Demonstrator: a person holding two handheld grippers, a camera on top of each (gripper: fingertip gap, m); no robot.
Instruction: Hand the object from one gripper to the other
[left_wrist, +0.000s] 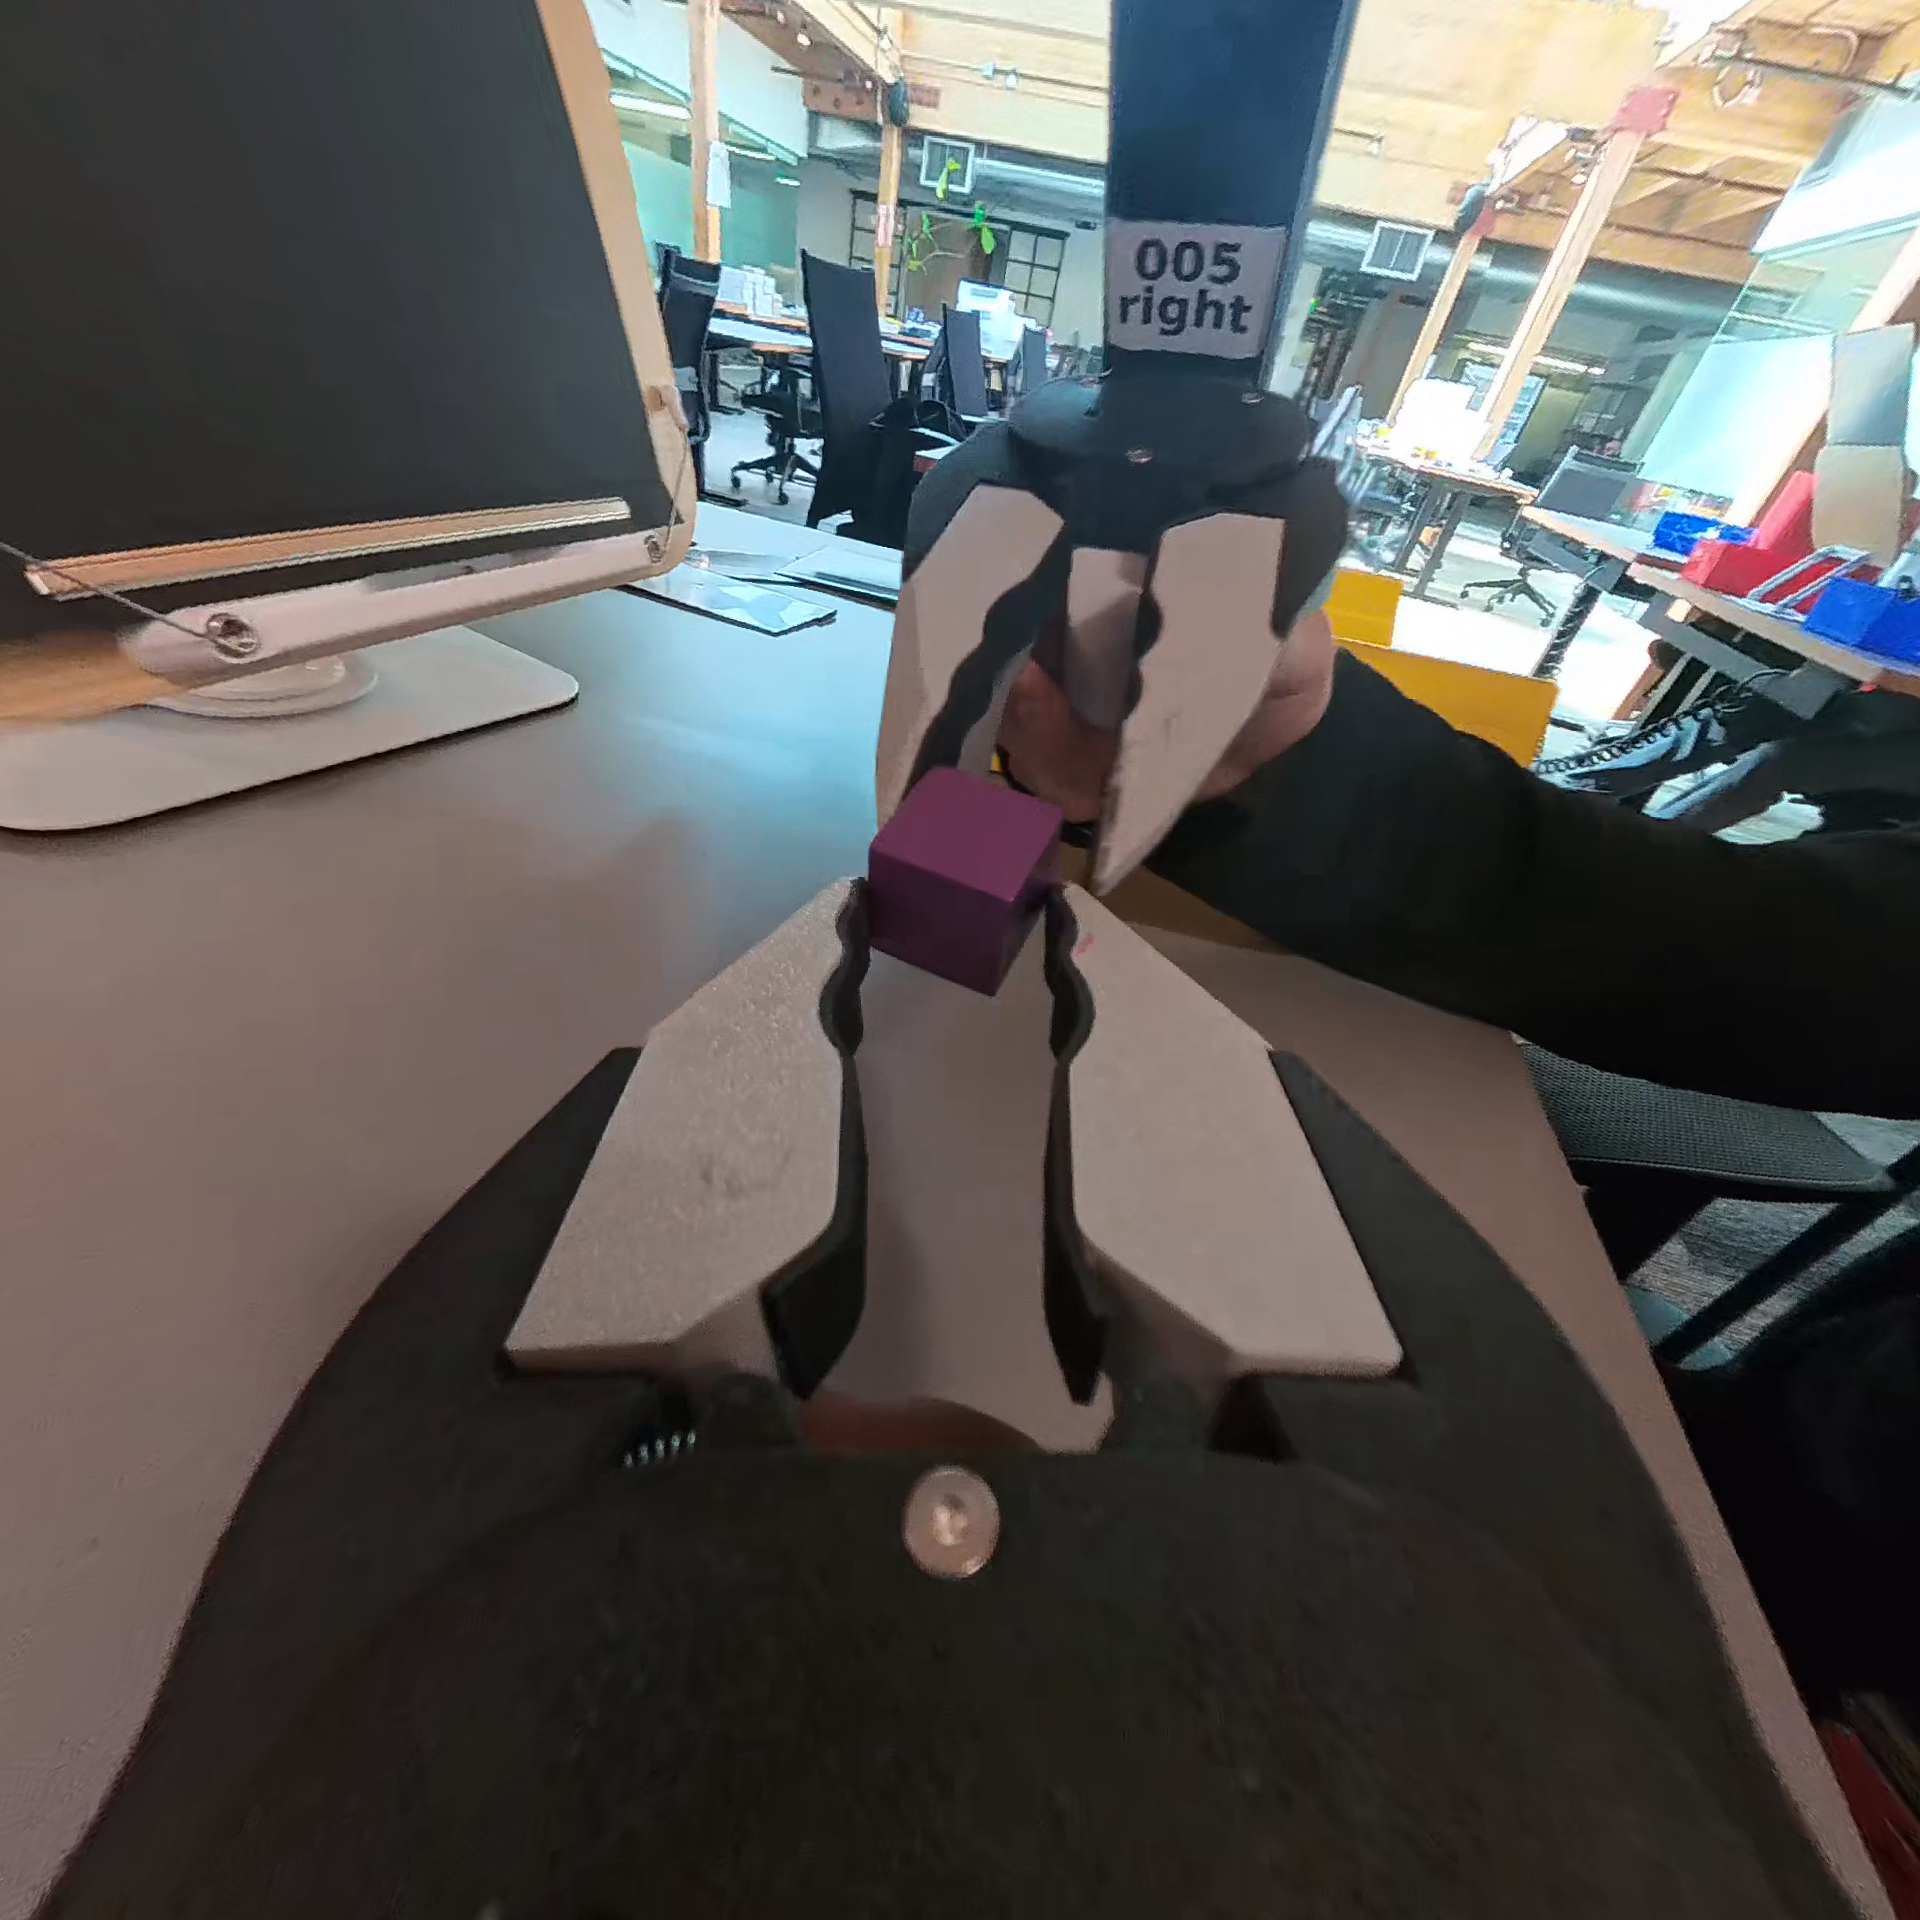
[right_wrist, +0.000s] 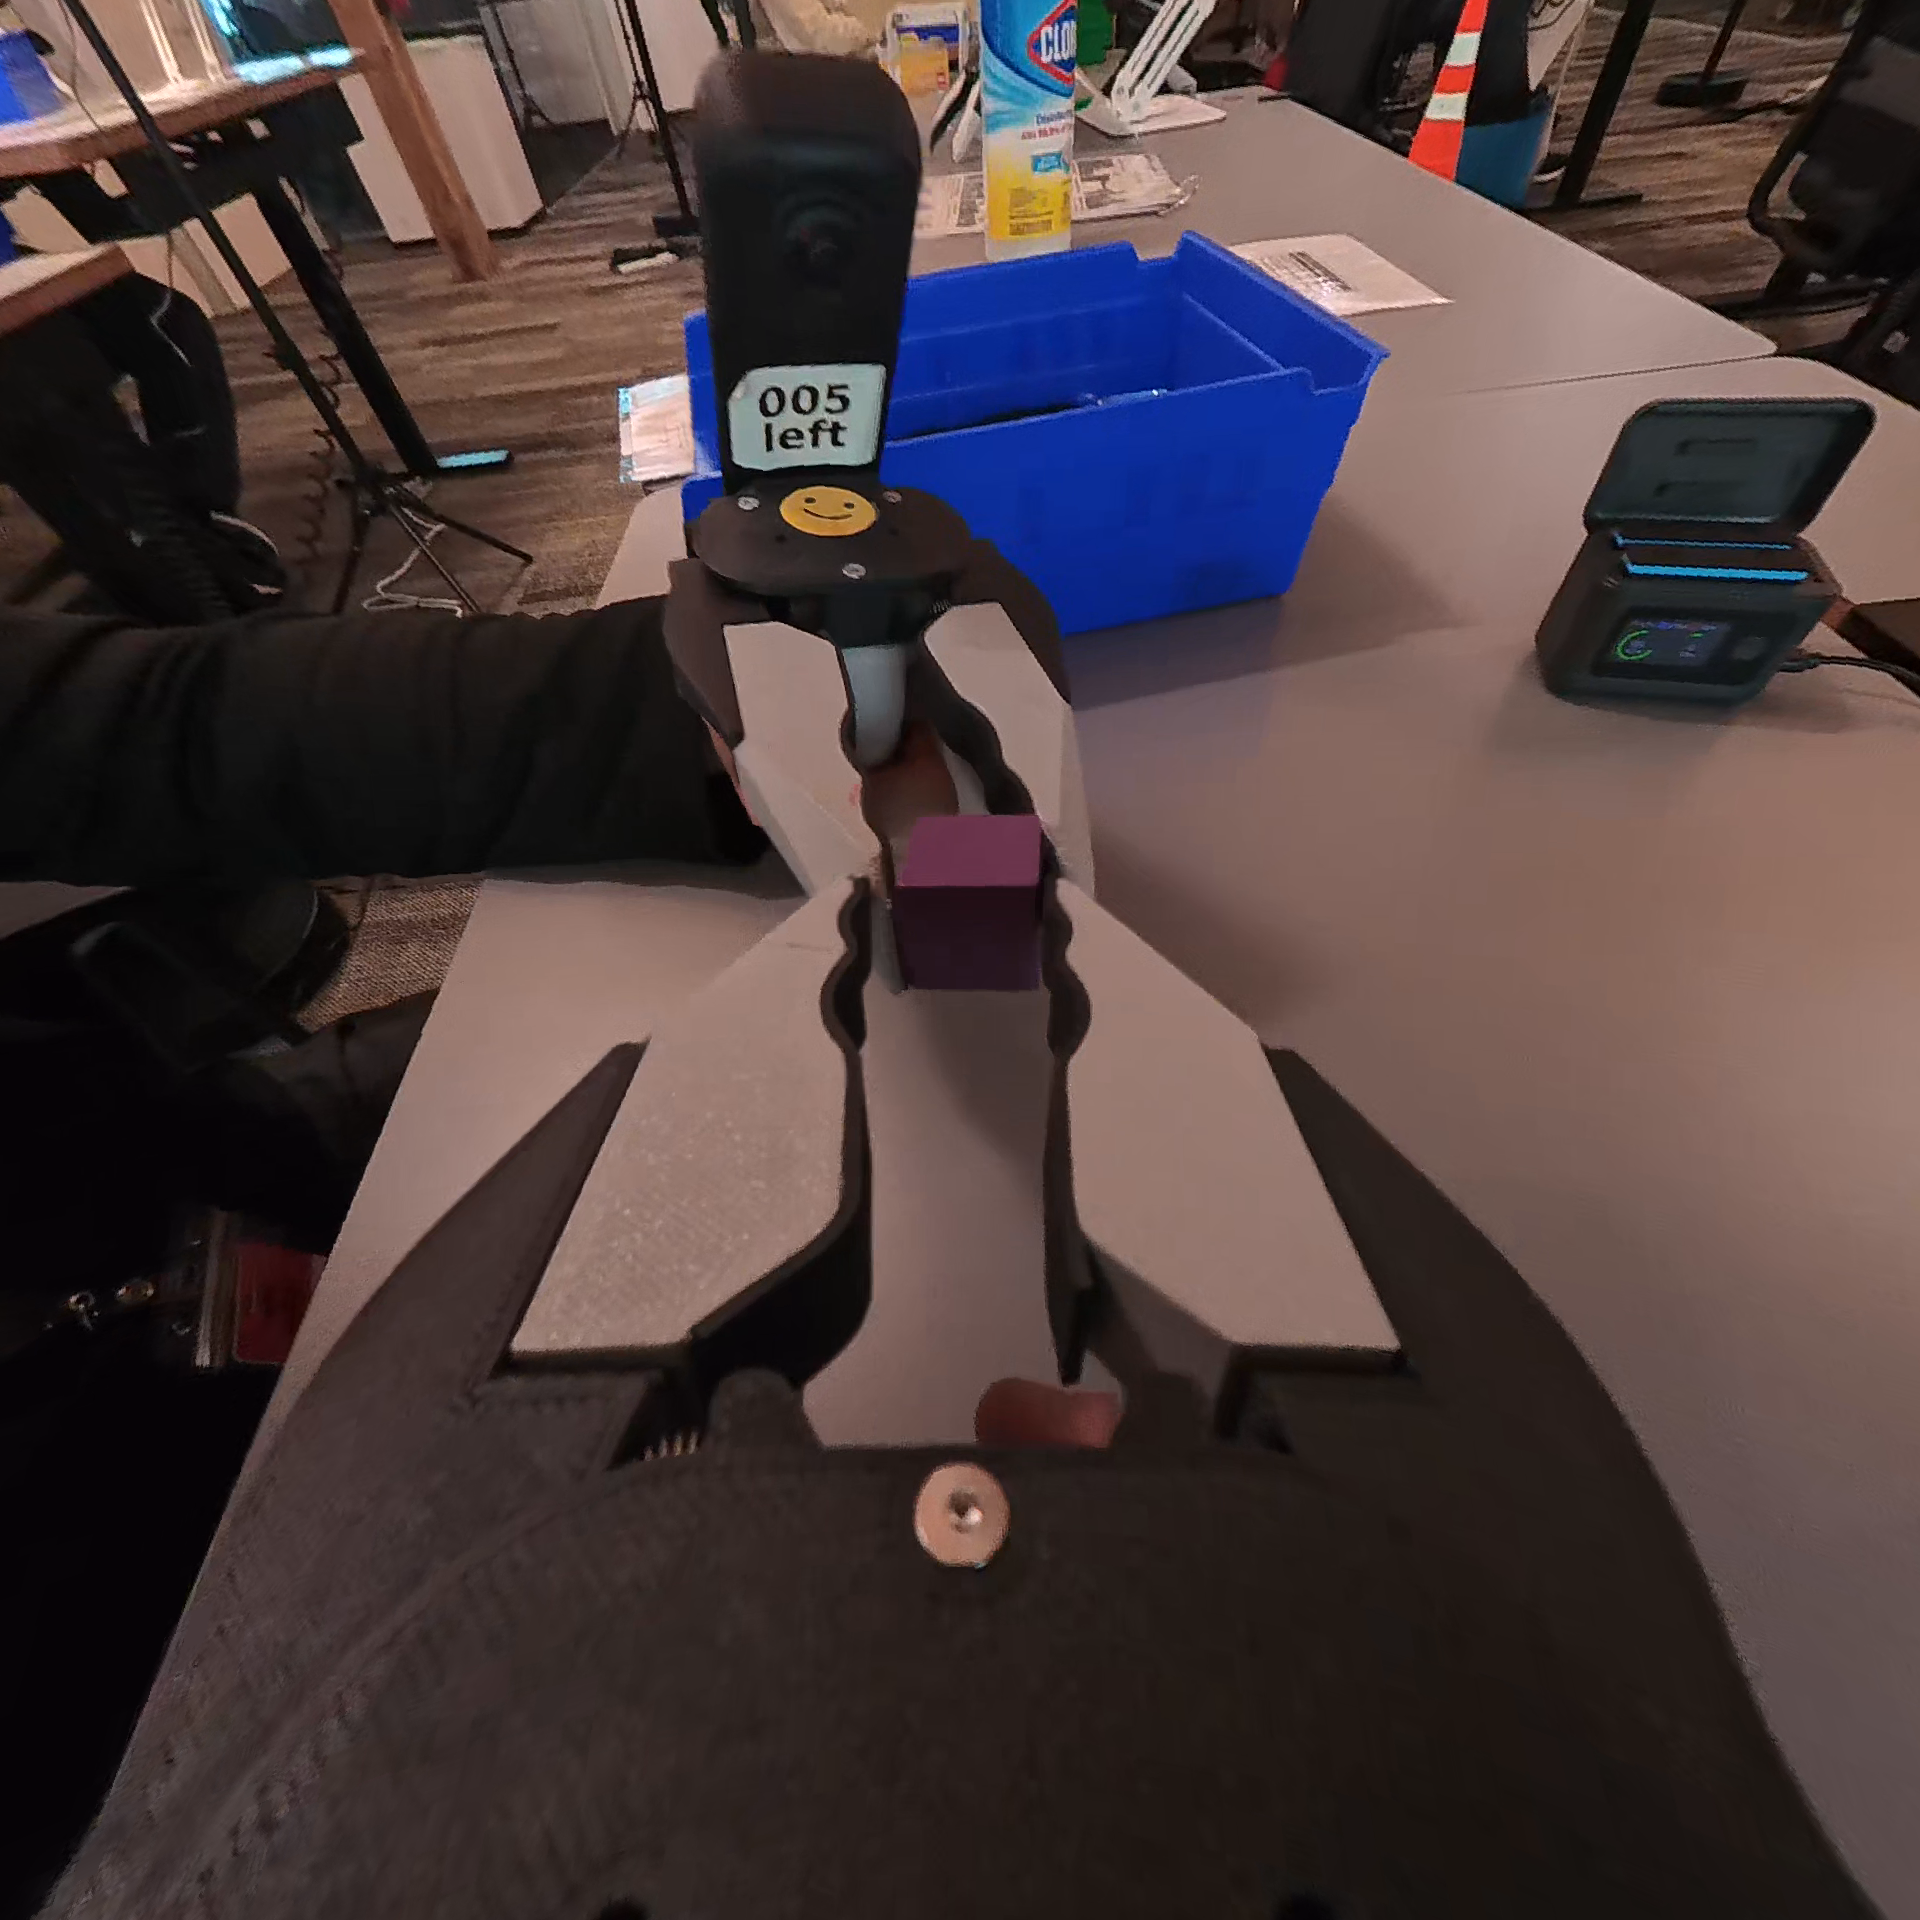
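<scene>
Above the grey bench, at the centre of both frames, a purple cube sits where the two tools meet tip to tip. The left hand-held gripper has its fingertips against the cube's two sides and grips it, in its own view and in the right wrist view alike. The right hand-held gripper is spread wider than the cube; in the left wrist view one of its fingers stands clear to the right of the block, so it is parted and not holding. A black sleeve reaches in from the right of the left wrist view. A blue bin stands on the bench at upper centre of the right wrist view, a small black device at the right edge, and a monitor fills the upper left of the left wrist view.
</scene>
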